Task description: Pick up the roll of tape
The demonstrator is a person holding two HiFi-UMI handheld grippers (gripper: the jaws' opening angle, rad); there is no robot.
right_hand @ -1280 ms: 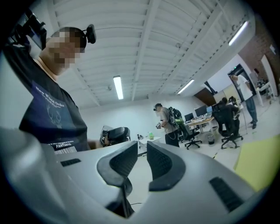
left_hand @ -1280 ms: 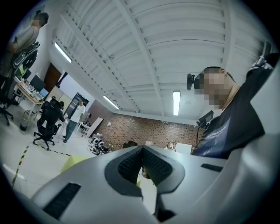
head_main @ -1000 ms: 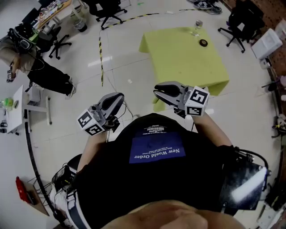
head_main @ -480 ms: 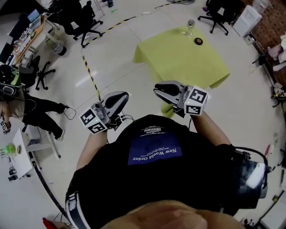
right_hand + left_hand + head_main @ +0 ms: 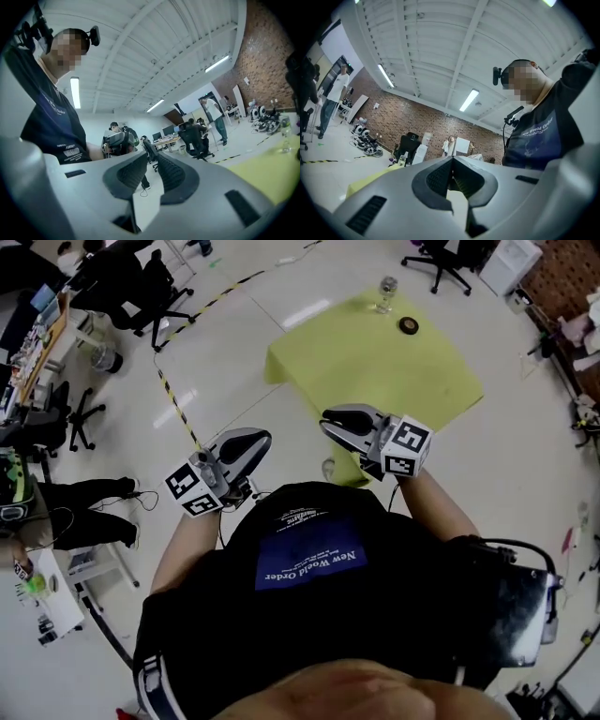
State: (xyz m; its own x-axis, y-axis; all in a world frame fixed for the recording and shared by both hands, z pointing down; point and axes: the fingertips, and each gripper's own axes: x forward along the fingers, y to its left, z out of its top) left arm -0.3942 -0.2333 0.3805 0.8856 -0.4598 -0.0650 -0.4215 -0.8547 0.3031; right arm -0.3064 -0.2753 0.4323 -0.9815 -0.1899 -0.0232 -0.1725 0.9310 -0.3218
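The roll of tape [image 5: 408,325] is lying flat on the yellow-green table [image 5: 375,371], near its far edge. It is dark and ring-shaped, and nothing is touching it.

The left gripper [image 5: 263,436] is keeping its jaws pressed together. In the left gripper view the tips are meeting, and nothing is sitting between them. The right gripper [image 5: 326,419] is holding its jaws a little apart. In the right gripper view only a narrow gap is showing, and it is holding nothing. Each gripper is carrying a cube with black and white squares: the left cube [image 5: 191,491] and the right cube [image 5: 405,448] are sitting close to the person's hands.

Both grippers are staying on the near side of the table, well apart from the roll of tape. The right gripper is hanging in front of the table's near edge. The left gripper is hanging over the floor, to the left of that edge.

A clear glass [image 5: 385,292] is standing on the table's far edge, near the roll of tape but not touching it. A black and yellow striped line [image 5: 176,407] is running across the floor to the left of the table. Black office chairs [image 5: 127,287] are standing farther left of the table. The person is wearing a dark shirt [image 5: 309,563].
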